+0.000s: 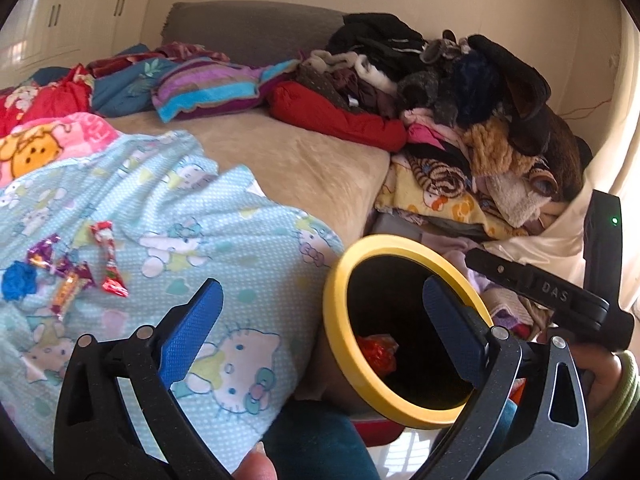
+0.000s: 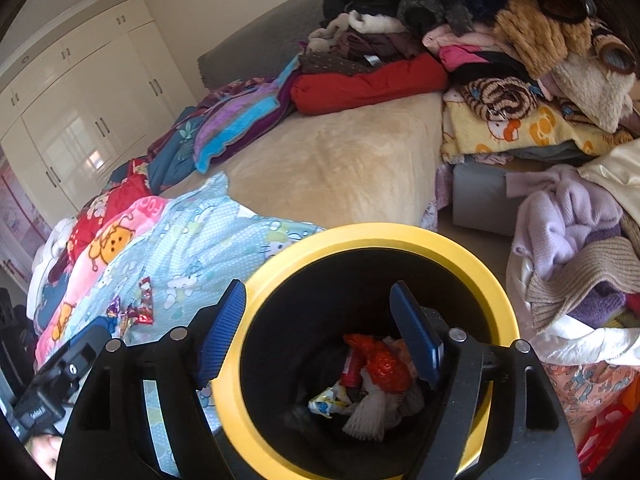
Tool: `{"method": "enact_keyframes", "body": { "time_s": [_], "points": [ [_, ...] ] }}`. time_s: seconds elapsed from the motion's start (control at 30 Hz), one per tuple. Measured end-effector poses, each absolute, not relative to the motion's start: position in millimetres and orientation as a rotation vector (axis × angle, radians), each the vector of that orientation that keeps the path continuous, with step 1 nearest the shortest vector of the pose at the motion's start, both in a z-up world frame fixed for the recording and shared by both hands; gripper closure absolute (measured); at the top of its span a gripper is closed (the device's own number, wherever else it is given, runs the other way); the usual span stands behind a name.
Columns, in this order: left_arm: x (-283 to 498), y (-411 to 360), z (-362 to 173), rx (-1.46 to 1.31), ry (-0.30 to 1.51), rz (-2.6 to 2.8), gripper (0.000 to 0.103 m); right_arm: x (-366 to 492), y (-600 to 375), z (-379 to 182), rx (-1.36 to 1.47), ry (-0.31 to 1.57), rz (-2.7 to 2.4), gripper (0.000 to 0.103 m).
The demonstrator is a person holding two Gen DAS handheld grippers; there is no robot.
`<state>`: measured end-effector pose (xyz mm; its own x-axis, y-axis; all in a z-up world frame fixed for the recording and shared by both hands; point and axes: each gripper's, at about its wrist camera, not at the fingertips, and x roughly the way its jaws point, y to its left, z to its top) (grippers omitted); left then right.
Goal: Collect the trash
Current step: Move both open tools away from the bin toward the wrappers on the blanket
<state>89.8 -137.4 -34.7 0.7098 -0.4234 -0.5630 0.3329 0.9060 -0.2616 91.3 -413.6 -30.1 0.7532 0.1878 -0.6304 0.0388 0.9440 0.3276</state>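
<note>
Blue-padded fingers of the right gripper [image 2: 320, 332] frame the foreground of the right wrist view, spread apart with nothing between the pads, poised over the mouth of the bin [image 2: 472, 256]. That bin, black inside with a yellow rim, stands just beside the bed's edge and holds crumpled trash [image 2: 380, 364]: a red plastic wad, a red tube, white paper and a yellow-and-blue printed wrapper. In the left wrist view, the left gripper [image 1: 322, 306] also stands wide apart and empty, one finger over the blanket and the other in front of the bin's opening. More candy wrappers [image 1: 74, 268], red, purple and orange, lie loose on the pale blue cartoon-cat blanket [image 1: 224, 232], next to a small blue crumpled piece [image 1: 18, 280]. Beyond the blanket spreads a beige bedcover [image 1: 304, 160], with a tall heap of clothes [image 1: 472, 92] piled against the wall.
</note>
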Motion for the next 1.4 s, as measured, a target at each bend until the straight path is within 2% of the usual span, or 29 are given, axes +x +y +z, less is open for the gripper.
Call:
{"method": "enact_keyframes", "body": {
  "time_s": [0.67,1.4],
  "points": [
    [95.7,-44.6,-15.6,-0.236,0.588,-0.238,0.011,85.2,-331.6,-14.4,0.258,0.658,0.250,0.028],
    [101.5,69.9,-29.6,-0.349,0.570,0.032,0.011,102.3,-227.8,-25.7,0.148,0.698,0.435,0.026]
  ]
}}
